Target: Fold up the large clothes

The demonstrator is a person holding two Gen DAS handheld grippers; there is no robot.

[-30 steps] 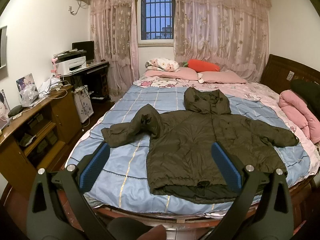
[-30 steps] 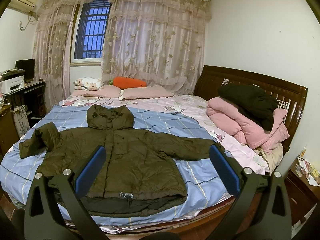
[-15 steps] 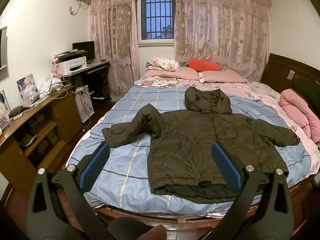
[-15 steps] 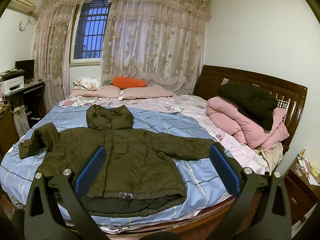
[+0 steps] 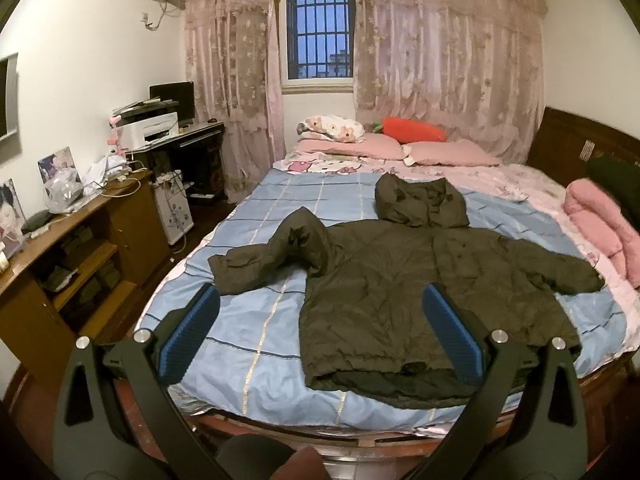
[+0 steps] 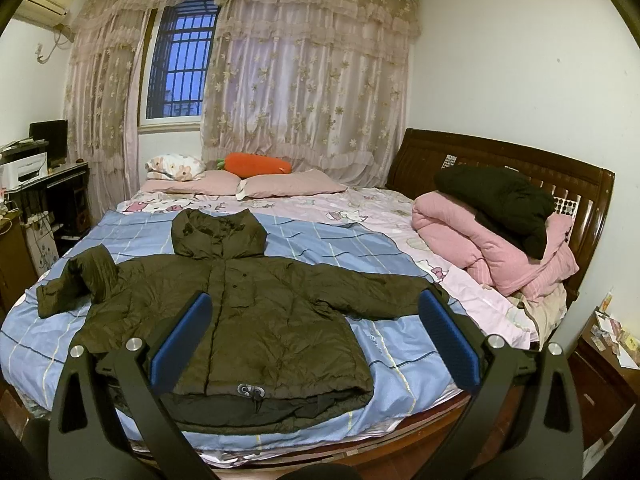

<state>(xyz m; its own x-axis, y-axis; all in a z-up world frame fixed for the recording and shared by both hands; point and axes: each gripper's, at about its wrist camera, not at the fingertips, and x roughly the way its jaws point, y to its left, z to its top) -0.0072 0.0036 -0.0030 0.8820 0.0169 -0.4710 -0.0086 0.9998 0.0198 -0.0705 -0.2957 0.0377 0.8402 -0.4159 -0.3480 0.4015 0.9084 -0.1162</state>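
Both claws wide, holding nothing: left gripper (image 5: 320,334) and right gripper (image 6: 316,338) hang off the bed's near edge, staged for a first grab, I'd say. Olive hooded jacket (image 5: 400,280) lies front-up on the blue checked sheet (image 5: 248,320), hem nearest, hood at 12 o'clock. Sleeve at 9 o'clock (image 5: 260,260) is humped; sleeve at 3 o'clock (image 6: 372,292) lies flat. Pink quilt (image 6: 480,248) sits far at 2 o'clock.
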